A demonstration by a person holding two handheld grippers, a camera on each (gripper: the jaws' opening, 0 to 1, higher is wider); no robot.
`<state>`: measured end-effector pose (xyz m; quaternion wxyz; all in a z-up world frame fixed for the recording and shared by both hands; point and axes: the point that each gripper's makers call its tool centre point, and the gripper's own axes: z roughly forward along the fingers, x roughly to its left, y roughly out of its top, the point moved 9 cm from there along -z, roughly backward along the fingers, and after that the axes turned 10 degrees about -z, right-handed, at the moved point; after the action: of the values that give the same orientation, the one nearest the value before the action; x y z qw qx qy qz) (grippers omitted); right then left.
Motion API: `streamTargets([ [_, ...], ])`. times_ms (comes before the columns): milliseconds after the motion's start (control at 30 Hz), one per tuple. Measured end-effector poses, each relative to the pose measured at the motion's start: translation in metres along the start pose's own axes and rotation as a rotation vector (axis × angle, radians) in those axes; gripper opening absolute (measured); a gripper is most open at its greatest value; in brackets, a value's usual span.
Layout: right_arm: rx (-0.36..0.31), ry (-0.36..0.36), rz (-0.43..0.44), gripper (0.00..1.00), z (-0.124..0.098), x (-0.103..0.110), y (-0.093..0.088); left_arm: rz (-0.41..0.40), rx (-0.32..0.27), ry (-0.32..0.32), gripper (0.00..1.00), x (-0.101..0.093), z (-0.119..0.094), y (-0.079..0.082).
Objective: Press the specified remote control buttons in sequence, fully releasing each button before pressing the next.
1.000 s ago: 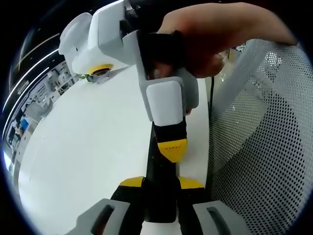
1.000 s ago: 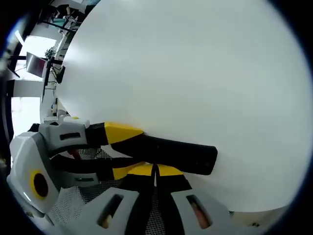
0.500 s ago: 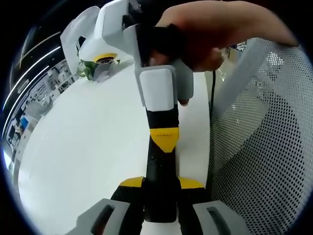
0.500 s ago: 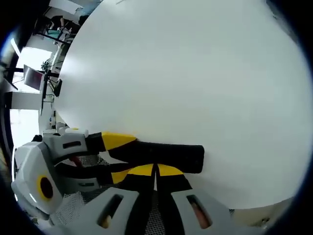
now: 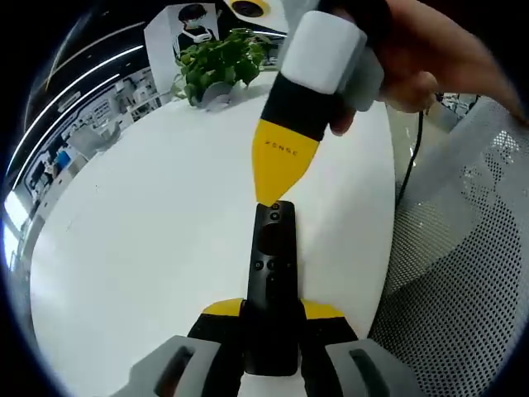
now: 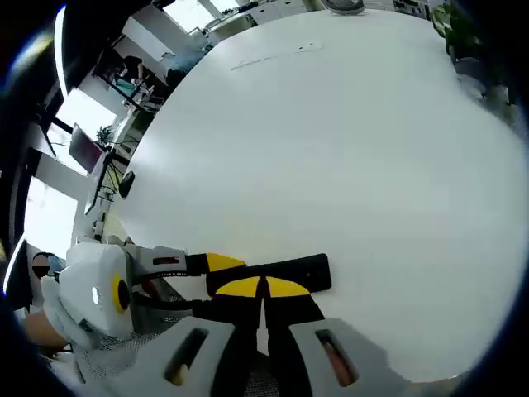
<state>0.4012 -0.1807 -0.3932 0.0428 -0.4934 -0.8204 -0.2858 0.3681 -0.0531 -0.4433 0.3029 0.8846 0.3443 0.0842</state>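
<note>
Remote control (image 5: 272,281): black, clamped at 6 o'clock in the left gripper (image 5: 272,318) over the white table (image 5: 149,223); right gripper (image 5: 285,157), jaws shut empty, tip poised at its top button; sequence progress indeterminable.

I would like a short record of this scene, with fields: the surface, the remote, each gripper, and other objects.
surface: white table
remote: black remote control, long and slim, buttons facing up
left gripper: left gripper, shut on the remote's near end
right gripper: right gripper, jaws together, yellow tip at the remote's far end, held by a hand
other objects: green potted plant at the table's far edge; mesh chair back beside the table
</note>
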Motion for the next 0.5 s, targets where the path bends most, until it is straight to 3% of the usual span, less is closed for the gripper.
streamTargets([
  [67,0.003,-0.027,-0.033,0.00,0.007,0.000,0.000,-0.022,-0.002,0.002,0.24,0.001,0.000,0.000],
  [133,0.011,-0.128,-0.106,0.00,0.016,-0.005,0.000,-0.034,-0.002,0.006,0.24,0.000,-0.001,-0.001],
  [200,0.015,-0.182,-0.203,0.00,0.022,-0.006,0.001,-0.036,-0.004,0.004,0.24,0.001,0.000,-0.001],
  [267,0.040,-0.181,-0.223,0.00,0.027,-0.003,-0.001,-0.047,-0.005,-0.002,0.24,0.001,0.000,-0.002],
  [400,0.066,-0.088,-0.191,0.00,0.034,0.005,-0.003,-0.045,-0.008,-0.006,0.24,0.001,0.000,-0.002],
  [500,0.071,-0.076,-0.193,0.00,0.035,0.006,-0.005,-0.044,-0.012,-0.009,0.24,0.002,-0.001,-0.002],
])
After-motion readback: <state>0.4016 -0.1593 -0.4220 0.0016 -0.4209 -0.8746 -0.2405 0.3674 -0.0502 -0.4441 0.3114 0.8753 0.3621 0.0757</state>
